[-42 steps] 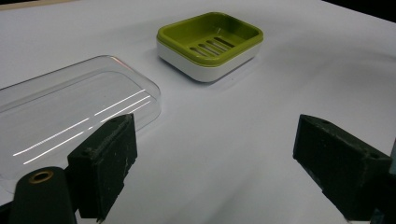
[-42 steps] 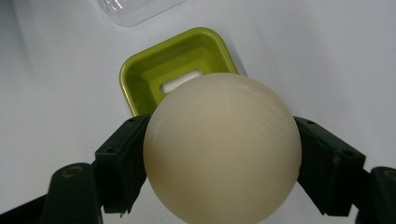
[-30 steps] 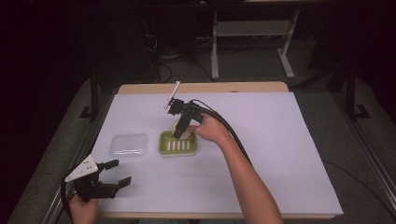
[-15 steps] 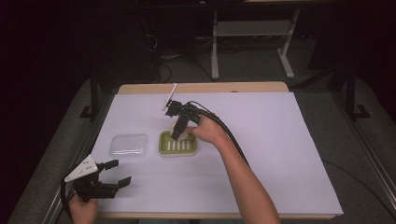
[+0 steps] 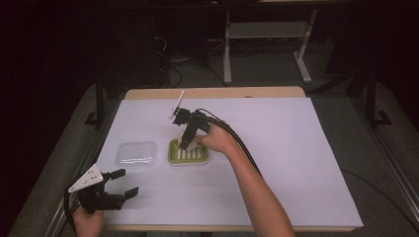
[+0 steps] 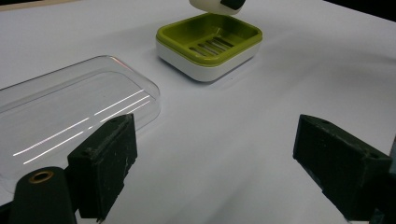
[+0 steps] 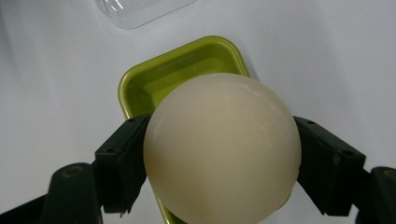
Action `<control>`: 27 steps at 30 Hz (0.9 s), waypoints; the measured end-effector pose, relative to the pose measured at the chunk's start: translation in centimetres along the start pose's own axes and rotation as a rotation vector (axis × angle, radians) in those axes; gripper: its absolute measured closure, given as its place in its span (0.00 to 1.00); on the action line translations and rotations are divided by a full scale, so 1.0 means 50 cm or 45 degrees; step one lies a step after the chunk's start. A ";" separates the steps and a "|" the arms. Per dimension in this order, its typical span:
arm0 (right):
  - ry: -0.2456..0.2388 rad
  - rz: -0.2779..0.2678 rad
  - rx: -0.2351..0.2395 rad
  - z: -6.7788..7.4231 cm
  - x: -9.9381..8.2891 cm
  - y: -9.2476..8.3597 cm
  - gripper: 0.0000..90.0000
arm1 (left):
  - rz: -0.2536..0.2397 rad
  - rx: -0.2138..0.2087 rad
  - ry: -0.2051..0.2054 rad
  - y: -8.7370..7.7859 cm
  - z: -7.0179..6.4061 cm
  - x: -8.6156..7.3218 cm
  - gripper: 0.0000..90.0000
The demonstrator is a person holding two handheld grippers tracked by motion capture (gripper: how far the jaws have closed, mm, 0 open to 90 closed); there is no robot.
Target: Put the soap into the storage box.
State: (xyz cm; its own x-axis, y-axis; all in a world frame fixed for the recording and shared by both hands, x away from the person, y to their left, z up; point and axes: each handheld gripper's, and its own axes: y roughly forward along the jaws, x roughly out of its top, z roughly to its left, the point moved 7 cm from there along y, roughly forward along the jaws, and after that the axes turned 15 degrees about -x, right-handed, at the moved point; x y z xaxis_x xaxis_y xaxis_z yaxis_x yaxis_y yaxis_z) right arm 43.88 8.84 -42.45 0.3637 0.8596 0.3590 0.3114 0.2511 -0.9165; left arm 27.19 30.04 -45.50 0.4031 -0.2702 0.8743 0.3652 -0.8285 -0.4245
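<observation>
While the left gripper (image 5: 118, 184) rests at the table's near left corner with its jaws spread wide and nothing between them, the clear plastic lid (image 6: 60, 116) lies flat just beyond its left jaw. Farther on, past the open gap, sits the green soap dish (image 6: 208, 44) with its slotted floor. Above that dish the right gripper (image 5: 184, 143) clamps a cream-coloured round soap bar (image 7: 222, 147) between both jaws, pressed on each side, with the dish's green rim directly beyond the soap and the lid farther off.
</observation>
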 end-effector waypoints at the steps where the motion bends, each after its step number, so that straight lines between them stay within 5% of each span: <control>1: 0.002 0.003 0.003 0.001 0.001 0.002 0.26 | 0.001 0.000 0.001 0.000 0.000 0.000 0.14; 27: -0.011 0.044 0.011 0.016 -0.002 0.031 0.26 | -0.001 0.000 0.005 -0.001 0.000 0.000 0.14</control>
State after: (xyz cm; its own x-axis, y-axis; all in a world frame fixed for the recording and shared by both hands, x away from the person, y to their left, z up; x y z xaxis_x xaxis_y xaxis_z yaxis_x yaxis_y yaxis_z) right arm 43.63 9.49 -44.04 0.3665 0.8716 0.3256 0.2914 0.2248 -0.9298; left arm 27.19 30.11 -45.48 0.3994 -0.2713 0.8757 0.3656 -0.8288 -0.4236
